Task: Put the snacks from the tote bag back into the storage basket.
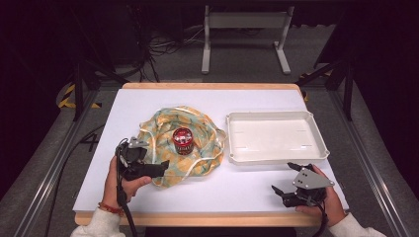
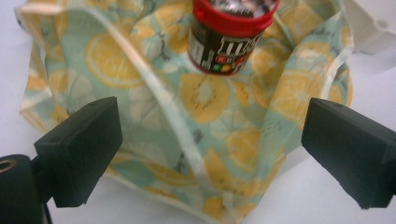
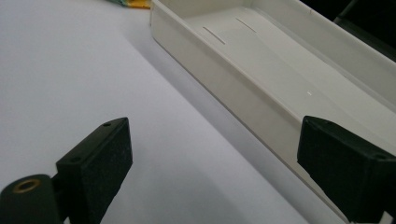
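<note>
Cloth (image 2: pixel 205 140) under the red-lidded jar (image 2: pixel 229 37) lies between the open left tool (image 2: pixel 210 154) jaws.

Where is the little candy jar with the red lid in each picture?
High view: the small dark candy jar with a red lid stands mid-table on the lemon-print cloth bag.
Left gripper view: jar at top centre, on the bag.
Right gripper view: jar not in it.
Shared landmark: the white plastic tray.

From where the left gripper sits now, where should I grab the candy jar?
Grip the jar across its dark body below the red lid, coming level from the near side. It stands upright on the cloth, and the left gripper is open, likely wide enough.
</note>
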